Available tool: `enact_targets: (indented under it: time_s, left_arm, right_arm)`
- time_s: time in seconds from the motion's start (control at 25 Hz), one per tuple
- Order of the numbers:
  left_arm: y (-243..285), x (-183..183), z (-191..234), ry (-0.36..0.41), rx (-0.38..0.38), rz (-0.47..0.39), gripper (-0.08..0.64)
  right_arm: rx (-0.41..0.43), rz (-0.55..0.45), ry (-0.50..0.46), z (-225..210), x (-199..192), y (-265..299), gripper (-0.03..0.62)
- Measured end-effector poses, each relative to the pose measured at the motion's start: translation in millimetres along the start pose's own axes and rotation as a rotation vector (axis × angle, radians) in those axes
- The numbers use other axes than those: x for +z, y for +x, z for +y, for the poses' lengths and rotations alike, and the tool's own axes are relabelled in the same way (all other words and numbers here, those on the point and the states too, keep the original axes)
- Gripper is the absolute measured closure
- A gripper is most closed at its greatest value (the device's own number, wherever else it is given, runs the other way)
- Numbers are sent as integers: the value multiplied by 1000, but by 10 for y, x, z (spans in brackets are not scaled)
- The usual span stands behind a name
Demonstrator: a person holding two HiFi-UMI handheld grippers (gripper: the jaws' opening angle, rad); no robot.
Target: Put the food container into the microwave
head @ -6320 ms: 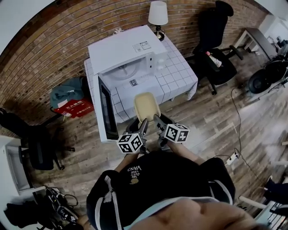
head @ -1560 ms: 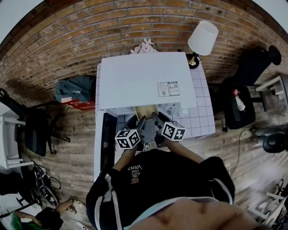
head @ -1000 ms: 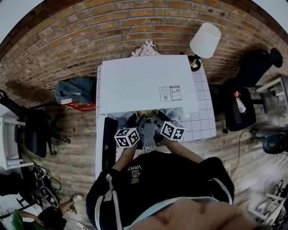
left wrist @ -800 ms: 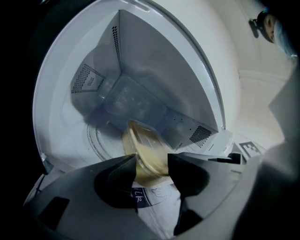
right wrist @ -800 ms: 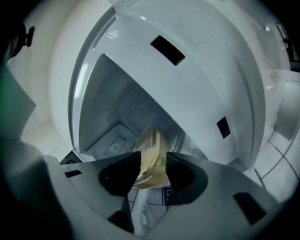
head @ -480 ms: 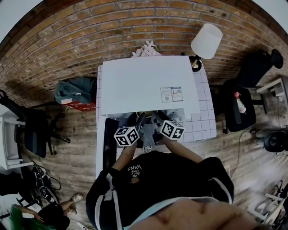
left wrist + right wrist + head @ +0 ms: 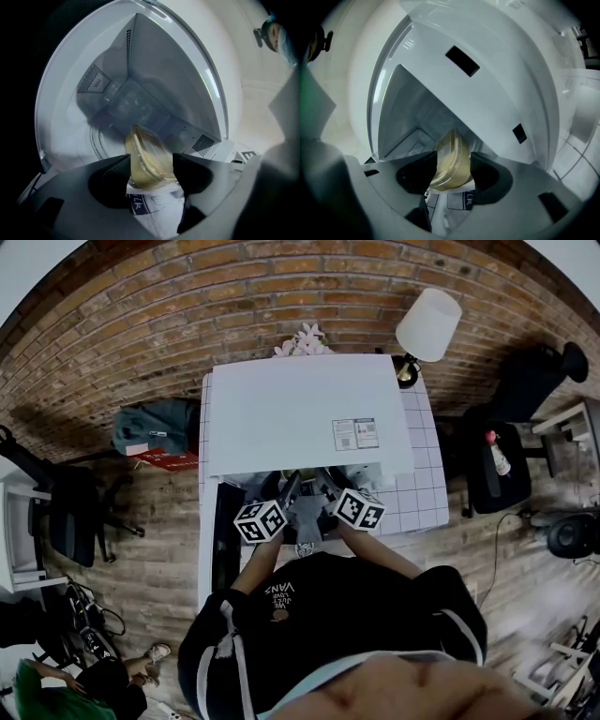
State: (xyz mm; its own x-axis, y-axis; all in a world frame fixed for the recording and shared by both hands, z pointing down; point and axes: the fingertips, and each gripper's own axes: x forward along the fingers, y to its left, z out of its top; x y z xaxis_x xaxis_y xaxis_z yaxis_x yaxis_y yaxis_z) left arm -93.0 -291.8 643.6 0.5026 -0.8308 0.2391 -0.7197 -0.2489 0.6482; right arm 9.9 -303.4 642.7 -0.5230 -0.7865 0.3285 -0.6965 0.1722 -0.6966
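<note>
Food container (image 7: pixel 145 150): a clear tub with pale yellow contents, gripped from both sides. We see it inside the mouth of the microwave's cavity, over the left half of the bench. We cannot tell whether it touches the cavity floor.
Left gripper (image 7: pixel 151 162): clenched on the food container, one dark jaw pressed against each side of the tub. From the head view, its marker cube (image 7: pixel 260 521) sits just in front of the oven, by the bench's front edge.
Right gripper (image 7: pixel 453 165): also grasping the food container (image 7: pixel 451 150), with the jaws tight on its near end. Its marker cube (image 7: pixel 359 509) is just beside the left one.
Door (image 7: pixel 223 535): swung open and dark, standing out past the bench's front edge near the left corner.
Microwave (image 7: pixel 300 413): a white box covering the left and middle of the bench from front to back. A small printed label (image 7: pixel 354 433) lies on its top toward the right.
Bench (image 7: pixel 424 488): white tiles, bare along the right edge.
Lamp (image 7: pixel 427 322): white shade, at the back right corner.
Flowers (image 7: pixel 302 338): pale, at the back edge behind the microwave.
</note>
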Motion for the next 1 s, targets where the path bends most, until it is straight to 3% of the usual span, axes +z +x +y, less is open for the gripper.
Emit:
enact_targets:
  time_s: [0.72, 0.84, 1.0]
  left_arm:
    - [-250, -272, -108, 159, 59, 76, 290]
    - [-276, -330, -167, 181, 53, 87, 304]
    - [-264, -375, -244, 201, 22, 95, 406]
  right_arm:
    - [-6, 69, -84, -57, -236, -232, 398]
    - [3, 95, -107, -39, -280, -248, 462]
    - [17, 112, -125, -22, -309, -253, 522]
